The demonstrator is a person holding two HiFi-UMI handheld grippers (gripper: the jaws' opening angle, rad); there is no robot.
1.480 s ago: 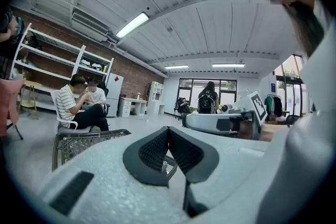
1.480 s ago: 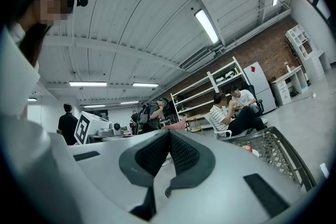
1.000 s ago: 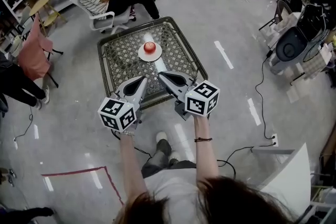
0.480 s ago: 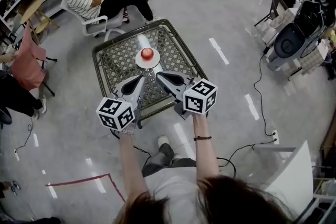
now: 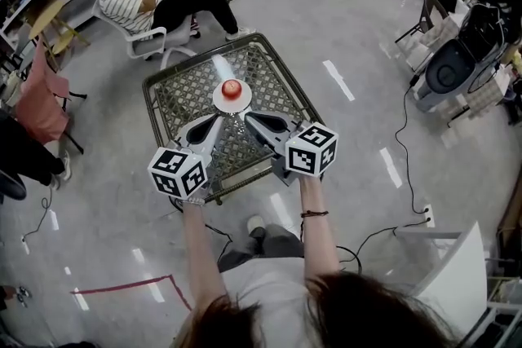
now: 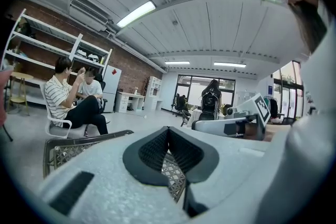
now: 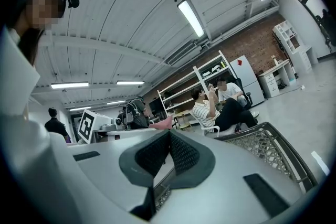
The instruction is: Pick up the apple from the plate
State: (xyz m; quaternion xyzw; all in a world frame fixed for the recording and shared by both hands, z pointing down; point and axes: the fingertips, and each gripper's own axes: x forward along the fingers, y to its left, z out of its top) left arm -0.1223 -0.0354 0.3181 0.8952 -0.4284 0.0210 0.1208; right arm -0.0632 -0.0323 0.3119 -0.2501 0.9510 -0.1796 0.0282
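In the head view, the left hand-held gripper [image 5: 214, 121] and the right hand-held gripper [image 5: 249, 117] are held side by side over the near half of the counter [image 5: 175, 98], which is low and has a metal mesh top. Their tips lean toward each other. Both have the jaws fully together and carry nothing. The red apple [image 5: 232, 87] sits on a white plate [image 5: 220, 103] near the middle of the counter. It lies just beyond the 2 tips and between them, apart from both. The tips are near the closer rim of the plate. In the left gripper view, the 2 dark ribbed pads [image 6: 152, 152] meet at their front end with nothing between them. The small gap under that meeting point shows only the mesh of the counter, whose rim runs at the left. In the right gripper view, the pads [image 7: 184, 153] also meet at the front and hold nothing. The counter's mesh and rim lie at the right, and 2 seated people [image 7: 215, 107] are behind it.
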